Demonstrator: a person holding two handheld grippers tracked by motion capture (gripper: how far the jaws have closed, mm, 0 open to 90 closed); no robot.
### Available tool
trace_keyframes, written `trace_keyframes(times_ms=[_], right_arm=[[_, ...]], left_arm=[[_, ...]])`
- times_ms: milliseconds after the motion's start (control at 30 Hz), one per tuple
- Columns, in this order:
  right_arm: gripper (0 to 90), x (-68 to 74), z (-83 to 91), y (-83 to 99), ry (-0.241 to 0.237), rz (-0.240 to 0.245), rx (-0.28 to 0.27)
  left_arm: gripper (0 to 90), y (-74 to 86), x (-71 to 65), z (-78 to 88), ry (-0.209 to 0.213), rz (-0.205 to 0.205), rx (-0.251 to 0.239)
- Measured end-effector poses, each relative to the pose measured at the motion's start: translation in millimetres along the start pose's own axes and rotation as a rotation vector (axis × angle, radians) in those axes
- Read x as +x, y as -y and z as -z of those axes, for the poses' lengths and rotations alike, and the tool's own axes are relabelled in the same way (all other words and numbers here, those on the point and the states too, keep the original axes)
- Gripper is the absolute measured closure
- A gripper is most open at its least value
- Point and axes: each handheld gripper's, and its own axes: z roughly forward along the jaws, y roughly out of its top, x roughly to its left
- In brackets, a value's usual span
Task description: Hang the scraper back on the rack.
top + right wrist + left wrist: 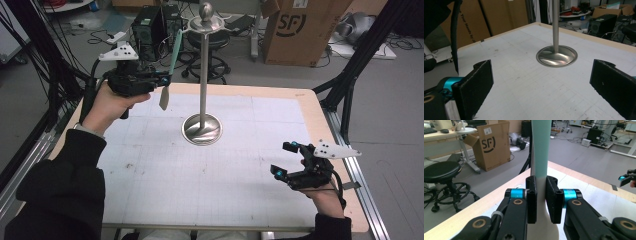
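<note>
A utensil with a teal handle (175,52) and a beige head (163,99) hangs upright in my left gripper (165,80), which is shut on it near where handle meets head. In the left gripper view the pads (532,202) press the utensil (540,147) from both sides. It is held above the table's far left, left of a metal stand (202,75) with a round base (202,130) and hooks at the top; the handle's tip is close to those hooks. My right gripper (281,159) rests open near the front right, with nothing between its jaws (541,85), facing the stand's base (556,56).
The white gridded mat (200,175) covers the wooden table (325,130). Beyond the far edge stand a stool (212,47), a black computer case (150,27) and a cardboard box (300,30). A black frame leg (350,75) rises at the right.
</note>
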Motion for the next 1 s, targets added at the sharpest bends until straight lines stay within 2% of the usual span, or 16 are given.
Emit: trace_keyframes(times_ms=[167, 333, 500, 667, 867, 1000], right_arm=[[3.8, 0.3, -0.3, -0.5, -0.002, 0.000, -0.001], [3.8, -0.1, -0.3, -0.6, -0.001, 0.000, -0.001], [3.8, -1.2, -3.1, -1.1, -0.006, 0.003, -0.002], [3.8, -1.9, -5.9, -1.5, -0.014, -0.001, 0.003], [3.8, -1.9, -5.9, -1.8, -0.010, -0.002, 0.004], [3.8, -1.5, -5.9, -0.9, -0.009, 0.001, 0.006]], left_arm=[[80.0, 0.8, -3.6, -5.6, 0.013, -0.001, 0.001], [78.9, 1.8, -4.2, -9.7, -0.001, -0.010, -0.001], [65.9, 6.5, -6.4, -9.1, -0.012, -0.024, -0.023], [55.6, 17.7, -10.5, -2.3, 0.003, -0.034, -0.046], [44.8, 39.6, -17.3, 13.3, 0.047, -0.042, -0.085], [28.9, 58.3, -21.3, 24.8, 0.061, -0.046, -0.113]])
